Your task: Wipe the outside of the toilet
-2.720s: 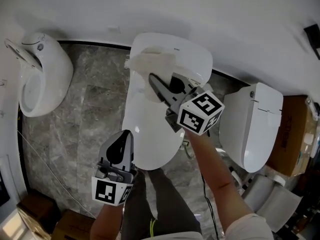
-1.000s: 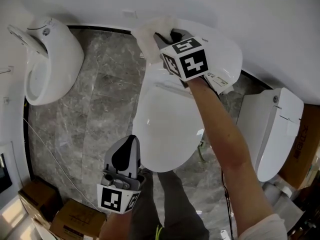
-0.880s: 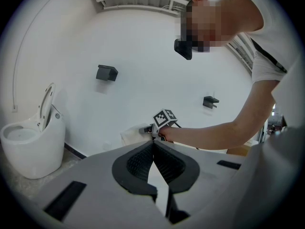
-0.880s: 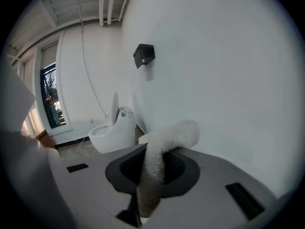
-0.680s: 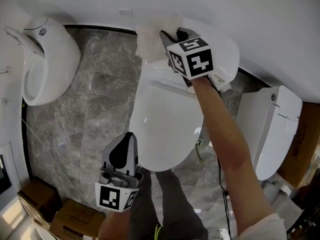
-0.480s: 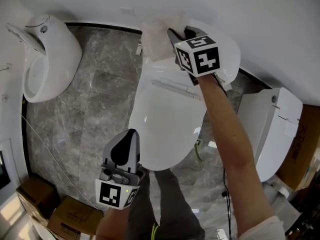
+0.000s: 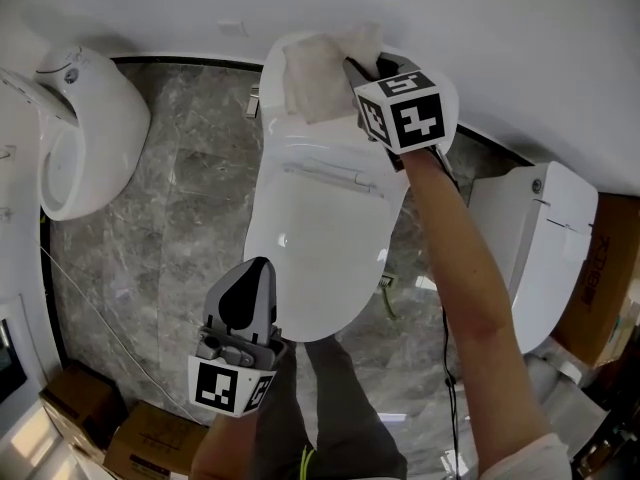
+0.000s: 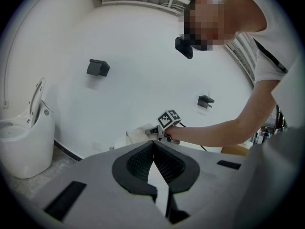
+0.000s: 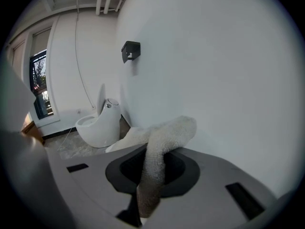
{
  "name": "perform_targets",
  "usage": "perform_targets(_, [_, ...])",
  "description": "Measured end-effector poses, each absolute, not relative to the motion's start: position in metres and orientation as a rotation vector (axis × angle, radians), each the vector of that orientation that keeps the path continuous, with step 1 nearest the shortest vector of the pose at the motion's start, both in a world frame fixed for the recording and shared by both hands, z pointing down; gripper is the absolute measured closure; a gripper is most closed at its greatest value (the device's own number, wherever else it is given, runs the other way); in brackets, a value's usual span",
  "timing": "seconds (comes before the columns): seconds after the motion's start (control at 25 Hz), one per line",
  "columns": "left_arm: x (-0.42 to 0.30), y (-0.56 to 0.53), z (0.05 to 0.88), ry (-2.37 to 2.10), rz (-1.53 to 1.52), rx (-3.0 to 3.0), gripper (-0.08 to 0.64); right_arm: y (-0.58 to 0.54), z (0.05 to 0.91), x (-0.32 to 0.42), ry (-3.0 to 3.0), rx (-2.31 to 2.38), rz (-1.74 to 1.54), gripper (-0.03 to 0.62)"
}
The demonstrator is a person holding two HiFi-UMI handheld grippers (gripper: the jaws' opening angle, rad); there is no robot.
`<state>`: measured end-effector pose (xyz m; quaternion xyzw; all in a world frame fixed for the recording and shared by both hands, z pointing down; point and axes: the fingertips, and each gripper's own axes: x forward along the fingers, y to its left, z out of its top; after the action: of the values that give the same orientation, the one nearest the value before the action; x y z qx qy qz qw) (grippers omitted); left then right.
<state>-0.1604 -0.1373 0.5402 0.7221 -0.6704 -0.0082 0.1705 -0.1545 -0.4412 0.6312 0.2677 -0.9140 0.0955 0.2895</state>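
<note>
We have swept the cloth (image 7: 315,80), clamped in our right tool (image 7: 352,66), across the toilet (image 7: 320,238) top. The sides are likely unwiped. Our left tool (image 7: 258,271) idles, jaws together.

Toilet room or sanitary-ware display, not home bathroom. Three white toilets in row against white wall (image 7: 500,38): closed toilet (image 7: 320,258) in middle, open-lid toilet (image 7: 85,133) left, third toilet (image 7: 530,258) right. Grey marble-tile floor (image 7: 190,218), black wall brackets (image 8: 97,68), cardboard boxes (image 7: 150,448) at floor's near left corner.
</note>
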Motion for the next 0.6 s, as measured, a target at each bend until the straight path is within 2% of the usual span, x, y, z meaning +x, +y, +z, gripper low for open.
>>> perform_targets(0.6, [-0.119, -0.163, 0.527, -1.795, -0.071, 2.100, 0.542, -0.452, 0.643, -0.060, -2.327, 0.830, 0.243, 0.520])
